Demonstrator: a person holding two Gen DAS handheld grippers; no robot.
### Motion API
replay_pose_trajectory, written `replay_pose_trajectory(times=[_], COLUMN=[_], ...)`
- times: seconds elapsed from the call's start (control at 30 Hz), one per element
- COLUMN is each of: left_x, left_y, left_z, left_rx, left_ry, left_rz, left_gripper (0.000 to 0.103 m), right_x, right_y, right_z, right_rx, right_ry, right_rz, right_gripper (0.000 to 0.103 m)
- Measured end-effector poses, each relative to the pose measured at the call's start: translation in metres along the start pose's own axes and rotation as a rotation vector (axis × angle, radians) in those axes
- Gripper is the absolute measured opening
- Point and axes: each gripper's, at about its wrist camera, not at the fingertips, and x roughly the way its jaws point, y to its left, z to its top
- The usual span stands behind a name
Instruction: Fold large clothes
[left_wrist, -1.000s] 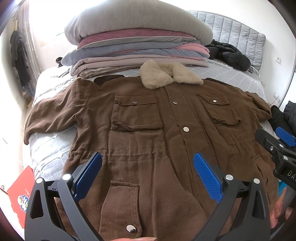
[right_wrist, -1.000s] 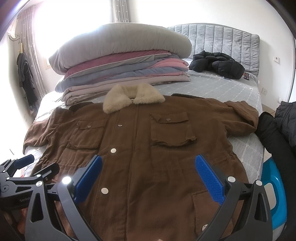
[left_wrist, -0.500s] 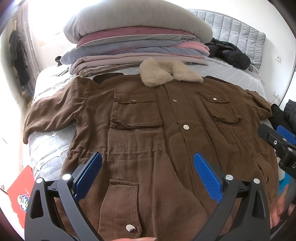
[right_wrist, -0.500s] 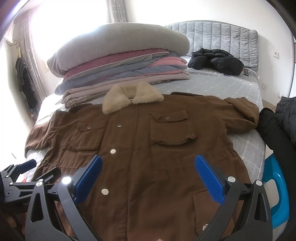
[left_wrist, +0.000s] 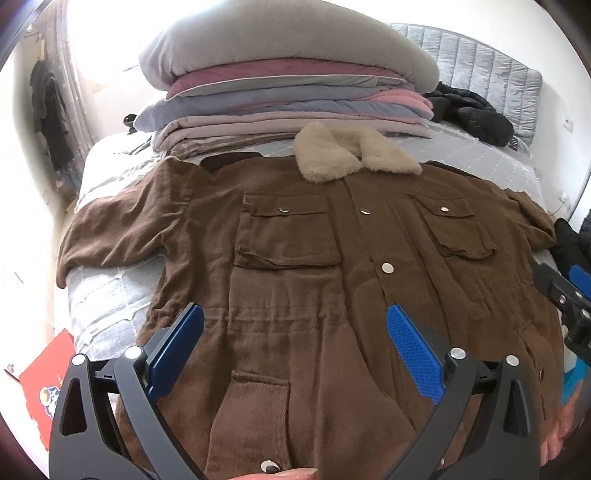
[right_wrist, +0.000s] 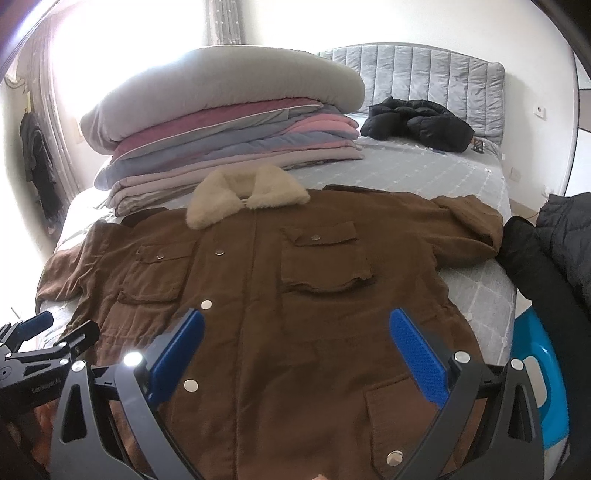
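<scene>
Left gripper (left_wrist: 295, 341) spread wide, blue pads (left_wrist: 413, 352) apart and pinching nothing, hovering over the lower front of the brown jacket (left_wrist: 303, 280). Right gripper (right_wrist: 295, 343) likewise wide open and empty, poised above the same hem end, a little toward the jacket's other side. Each tool visible at the edge of the other's view, near but apart. Jacket spread flat and face up across the grey bed (right_wrist: 424, 173), buttoned down the middle, cream fleece collar (left_wrist: 351, 157) toward the headboard, hem toward the cameras. One sleeve (left_wrist: 118, 229) lying out across the bed's left side, the other sleeve (right_wrist: 469, 229) bent near the right edge, close to a dark coat (right_wrist: 554, 258) hanging off to the side. Beyond the collar, a stack of folded quilts (right_wrist: 229, 125) under a grey pillow and a black puffer jacket (right_wrist: 417, 123) by the headboard. On the floor, a red box (left_wrist: 40, 384) at left and something blue (right_wrist: 539, 369) at right, possibly a stool, though too cut off to say. No fold in place yet: no sleeve brought in, no side turned over, no hem lifted. Laying out apparently done; by this reading, the whole folding still ahead, starting with a grasp on a sleeve or the hem corners, then sides inward and bottom up toward the collar.
</scene>
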Motion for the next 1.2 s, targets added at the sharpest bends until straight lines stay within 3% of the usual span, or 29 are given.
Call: replay_pose_trajectory(times=[0.17, 0.43, 0.9, 1.07, 1.2], left_x=[0.003, 0.006, 0.0, 0.0, 0.004], left_y=[-0.004, -0.014, -0.014, -0.014, -0.011], left_z=[0.01, -0.002, -0.003, -0.003, -0.001], left_rx=[0.007, 0.045, 0.056, 0.055, 0.045], left_ry=[-0.016, -0.015, -0.034, -0.028, -0.004], left_rz=[0.021, 0.023, 0.017, 0.012, 0.001], left_gripper=[0.096, 0.096, 0.096, 0.096, 0.096], right_x=[0.0, -0.005, -0.009, -0.01, -0.003], right_y=[-0.002, 0.003, 0.001, 0.0, 0.003], right_z=[0.0, 0.0, 0.003, 0.005, 0.021], right_rx=[0.016, 0.014, 0.025, 0.007, -0.111], right_ry=[0.01, 0.008, -0.007, -0.01, -0.014], right_rz=[0.025, 0.069, 0.076, 0.045, -0.049], right_gripper=[0.097, 0.097, 0.097, 0.097, 0.097])
